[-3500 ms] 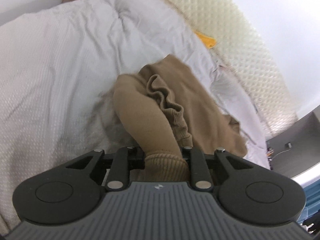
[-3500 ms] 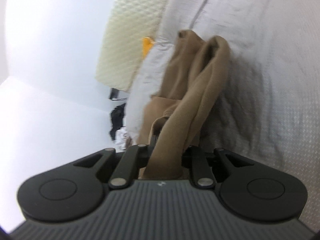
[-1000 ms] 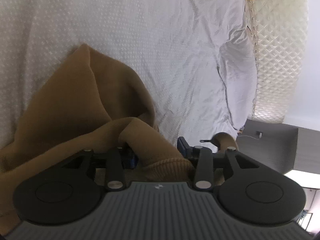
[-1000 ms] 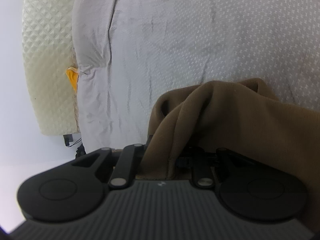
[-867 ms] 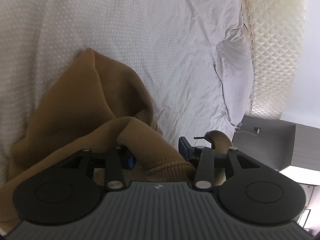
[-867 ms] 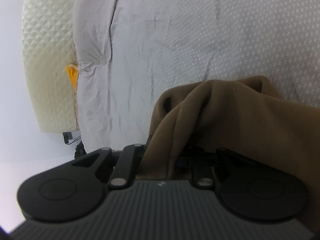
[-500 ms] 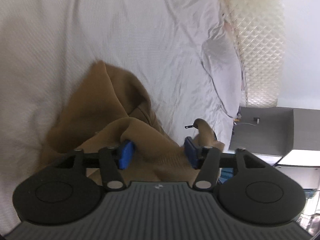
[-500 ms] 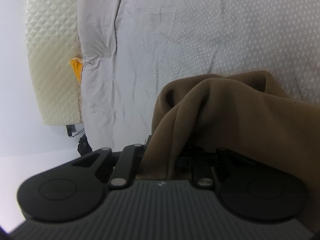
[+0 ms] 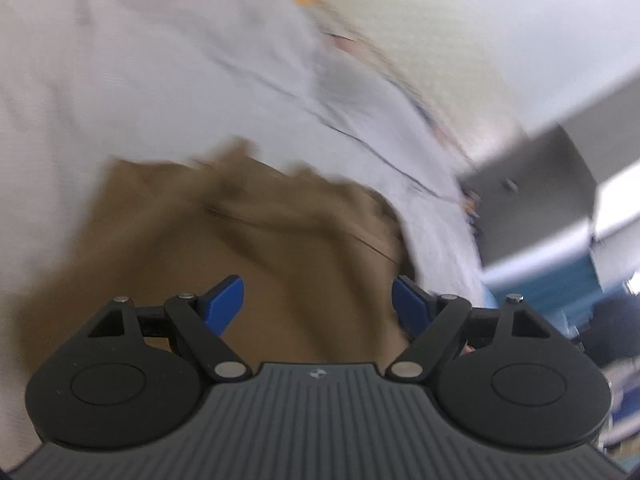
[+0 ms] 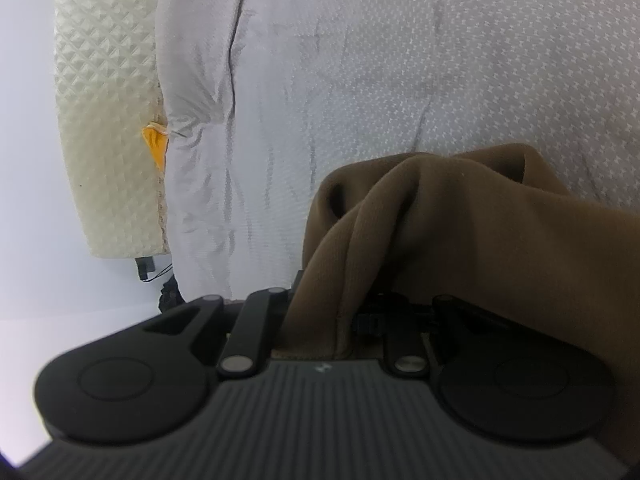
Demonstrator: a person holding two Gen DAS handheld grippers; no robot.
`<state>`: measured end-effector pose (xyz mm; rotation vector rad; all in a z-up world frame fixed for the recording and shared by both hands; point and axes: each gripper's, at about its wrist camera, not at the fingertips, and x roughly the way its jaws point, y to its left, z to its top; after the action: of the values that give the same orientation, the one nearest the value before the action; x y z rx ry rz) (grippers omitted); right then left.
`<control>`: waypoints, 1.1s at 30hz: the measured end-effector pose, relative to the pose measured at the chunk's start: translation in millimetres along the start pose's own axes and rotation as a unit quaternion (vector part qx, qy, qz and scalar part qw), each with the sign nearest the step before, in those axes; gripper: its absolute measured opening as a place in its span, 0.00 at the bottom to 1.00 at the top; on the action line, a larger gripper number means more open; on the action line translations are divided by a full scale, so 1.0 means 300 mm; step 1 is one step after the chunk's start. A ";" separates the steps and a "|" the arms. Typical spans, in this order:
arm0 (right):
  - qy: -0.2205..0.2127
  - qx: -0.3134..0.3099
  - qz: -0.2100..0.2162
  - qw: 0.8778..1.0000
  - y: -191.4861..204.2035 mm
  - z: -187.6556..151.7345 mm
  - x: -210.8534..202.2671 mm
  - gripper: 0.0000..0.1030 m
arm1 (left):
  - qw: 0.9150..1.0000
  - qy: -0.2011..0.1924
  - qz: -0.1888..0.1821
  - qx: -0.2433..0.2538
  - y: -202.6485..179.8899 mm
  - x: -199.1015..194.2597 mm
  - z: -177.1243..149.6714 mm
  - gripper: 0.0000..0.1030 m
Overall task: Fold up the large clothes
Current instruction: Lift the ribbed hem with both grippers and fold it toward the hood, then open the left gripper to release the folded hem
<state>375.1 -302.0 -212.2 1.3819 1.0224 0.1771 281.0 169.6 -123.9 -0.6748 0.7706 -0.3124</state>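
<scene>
A brown knit garment [image 9: 248, 240] lies spread on the white bedspread [image 9: 120, 80]; this left wrist view is blurred by motion. My left gripper [image 9: 318, 300] hovers above it, its jaws opening wide, the blue pads [image 9: 224, 300] clear of the cloth. In the right wrist view the same brown garment [image 10: 460, 232] bunches up over my right gripper [image 10: 328, 316], which is shut on a fold of it. The fingertips there are hidden by the fabric.
A cream quilted headboard [image 10: 108, 100] with an orange tag [image 10: 156, 148] borders the bed [image 10: 400, 60]. A dark cabinet [image 9: 532, 184] and blue furniture [image 9: 552, 280] stand beyond the bed's side. A black cable plug [image 10: 146, 268] hangs below the headboard.
My left gripper has let go of the brown garment's ribbed cuff, spread its jaws and lifted away while rolling. The right gripper has kept still, gripping its fold.
</scene>
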 end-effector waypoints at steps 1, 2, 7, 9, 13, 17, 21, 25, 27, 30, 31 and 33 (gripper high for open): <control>0.000 0.001 0.002 1.000 -0.002 -0.001 -0.003 0.21 | 1.000 -0.002 -0.017 0.018 -0.050 0.027 -0.038 0.81; 0.000 0.001 0.004 1.000 -0.007 0.002 -0.003 0.21 | 0.999 -0.009 -0.024 0.034 -0.099 0.051 -0.072 0.81; 0.000 0.002 0.009 1.000 -0.018 0.005 -0.008 0.21 | 0.993 -0.024 0.010 0.119 -0.298 0.177 -0.176 0.81; 0.001 0.004 0.011 1.000 -0.022 0.007 -0.010 0.21 | 0.988 -0.013 0.056 0.143 -0.335 0.245 -0.206 0.81; 0.010 0.020 0.022 1.000 -0.040 0.027 -0.016 0.23 | 0.970 -0.015 0.139 0.200 -0.389 0.361 -0.247 0.81; 0.022 0.031 0.035 0.999 -0.052 0.041 -0.041 0.26 | 0.956 -0.009 0.193 0.223 -0.419 0.430 -0.272 0.81; 0.035 0.058 0.060 0.996 -0.077 0.054 -0.094 0.34 | 0.955 0.000 0.209 0.212 -0.407 0.473 -0.277 0.81; 0.032 0.096 0.088 0.991 -0.125 0.066 -0.179 0.38 | 0.960 0.010 0.206 0.191 -0.388 0.512 -0.252 0.81; 0.013 0.101 0.097 0.990 -0.148 0.073 -0.238 0.39 | 0.959 0.010 0.209 0.189 -0.387 0.522 -0.255 0.81; -0.011 0.097 0.114 0.989 -0.169 0.089 -0.327 0.38 | 0.959 0.008 0.213 0.187 -0.386 0.528 -0.262 0.81; -0.025 0.087 0.112 0.990 -0.168 0.093 -0.358 0.40 | 0.959 0.007 0.215 0.187 -0.386 0.533 -0.264 0.81; -0.065 0.052 0.093 0.992 -0.152 0.091 -0.427 0.41 | 0.959 0.002 0.216 0.185 -0.387 0.538 -0.267 0.81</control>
<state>298.5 -416.0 -192.6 1.5632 0.8047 0.1709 331.1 -32.4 -175.4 -0.1420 0.8150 -0.0527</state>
